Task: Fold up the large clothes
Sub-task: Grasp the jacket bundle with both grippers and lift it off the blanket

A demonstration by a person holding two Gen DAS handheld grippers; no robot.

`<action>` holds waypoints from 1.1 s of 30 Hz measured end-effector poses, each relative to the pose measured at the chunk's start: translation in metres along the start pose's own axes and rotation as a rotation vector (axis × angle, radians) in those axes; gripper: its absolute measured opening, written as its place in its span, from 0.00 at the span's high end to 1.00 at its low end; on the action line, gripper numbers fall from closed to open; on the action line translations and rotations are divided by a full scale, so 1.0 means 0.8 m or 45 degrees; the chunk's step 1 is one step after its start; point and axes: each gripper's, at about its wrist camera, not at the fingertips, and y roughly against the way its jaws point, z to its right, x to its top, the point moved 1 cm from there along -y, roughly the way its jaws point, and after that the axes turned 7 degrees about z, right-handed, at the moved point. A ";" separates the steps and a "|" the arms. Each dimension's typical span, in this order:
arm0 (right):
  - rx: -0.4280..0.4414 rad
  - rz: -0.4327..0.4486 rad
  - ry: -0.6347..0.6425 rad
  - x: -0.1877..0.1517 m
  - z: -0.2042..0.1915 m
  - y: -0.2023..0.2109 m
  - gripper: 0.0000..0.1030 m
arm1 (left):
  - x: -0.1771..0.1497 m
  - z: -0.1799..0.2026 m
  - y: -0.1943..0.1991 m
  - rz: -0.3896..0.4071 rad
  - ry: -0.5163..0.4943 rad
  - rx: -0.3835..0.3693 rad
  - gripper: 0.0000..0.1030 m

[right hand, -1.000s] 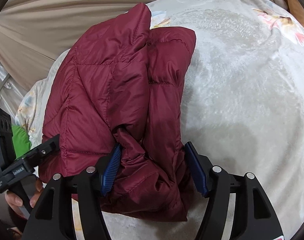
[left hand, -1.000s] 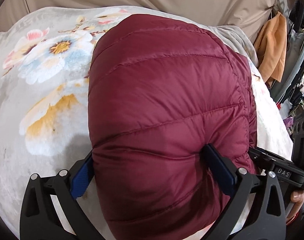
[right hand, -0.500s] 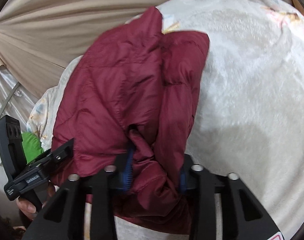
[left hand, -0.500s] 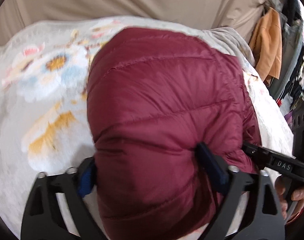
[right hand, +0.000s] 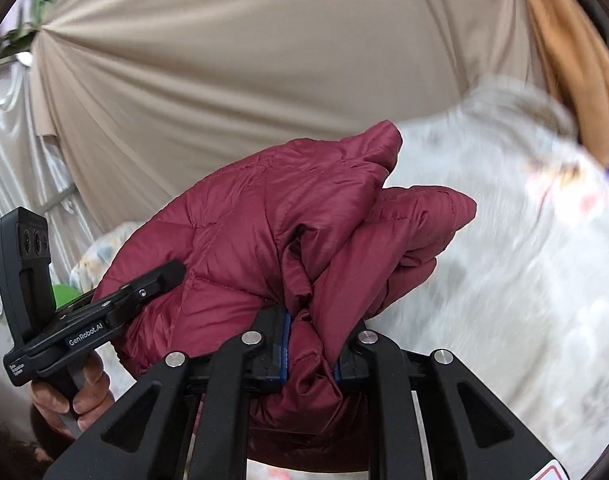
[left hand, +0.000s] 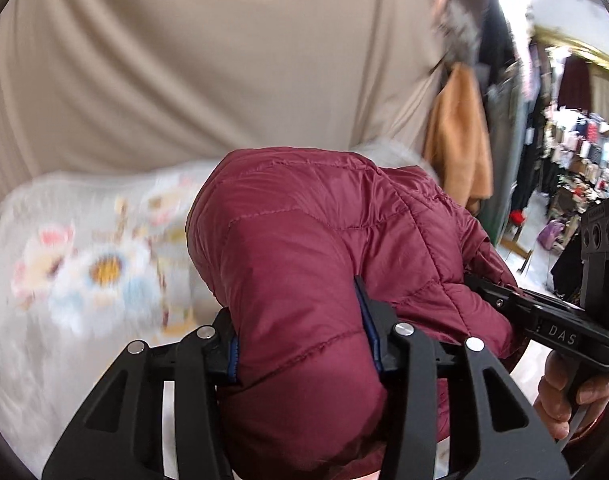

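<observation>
A folded maroon quilted puffer jacket (left hand: 312,248) is held up off the floral blanket (left hand: 84,272). My left gripper (left hand: 302,344) is shut on one end of the bundle. My right gripper (right hand: 310,348) is shut on the bunched folds of the jacket (right hand: 264,216) at the other end. Each view shows the other gripper: the right one (left hand: 560,320) at the right edge of the left wrist view, the left one (right hand: 104,304) at the lower left of the right wrist view, both pressed to the jacket.
A beige curtain (left hand: 224,60) hangs behind the bed. An orange garment (left hand: 456,136) and racks of clothes (left hand: 564,152) stand to the right. The blanket (right hand: 524,260) spreads right of the jacket. White drapery (right hand: 8,140) and a green object (right hand: 64,292) are at left.
Both grippers closed on the jacket, which had lain between their open jaws. They lifted it off the blanket and both views tilted up toward the curtain.
</observation>
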 end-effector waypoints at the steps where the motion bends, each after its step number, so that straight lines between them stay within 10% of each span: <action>1: -0.003 0.040 0.014 0.007 -0.005 0.010 0.85 | 0.010 0.006 0.011 0.046 -0.021 -0.011 0.58; 12: 0.085 0.670 0.316 0.102 -0.114 0.148 0.85 | 0.114 0.033 0.168 0.693 -0.245 -0.058 0.58; 21: 0.342 0.851 0.424 0.168 -0.184 0.119 0.84 | 0.131 -0.042 0.226 1.036 -0.359 0.020 0.48; 26: 0.412 0.705 0.355 0.180 -0.207 0.017 0.83 | 0.123 -0.130 0.174 0.905 -0.278 0.110 0.46; 33: 0.272 0.241 0.170 0.099 -0.175 -0.236 0.83 | 0.023 -0.294 -0.034 0.417 -0.014 0.196 0.47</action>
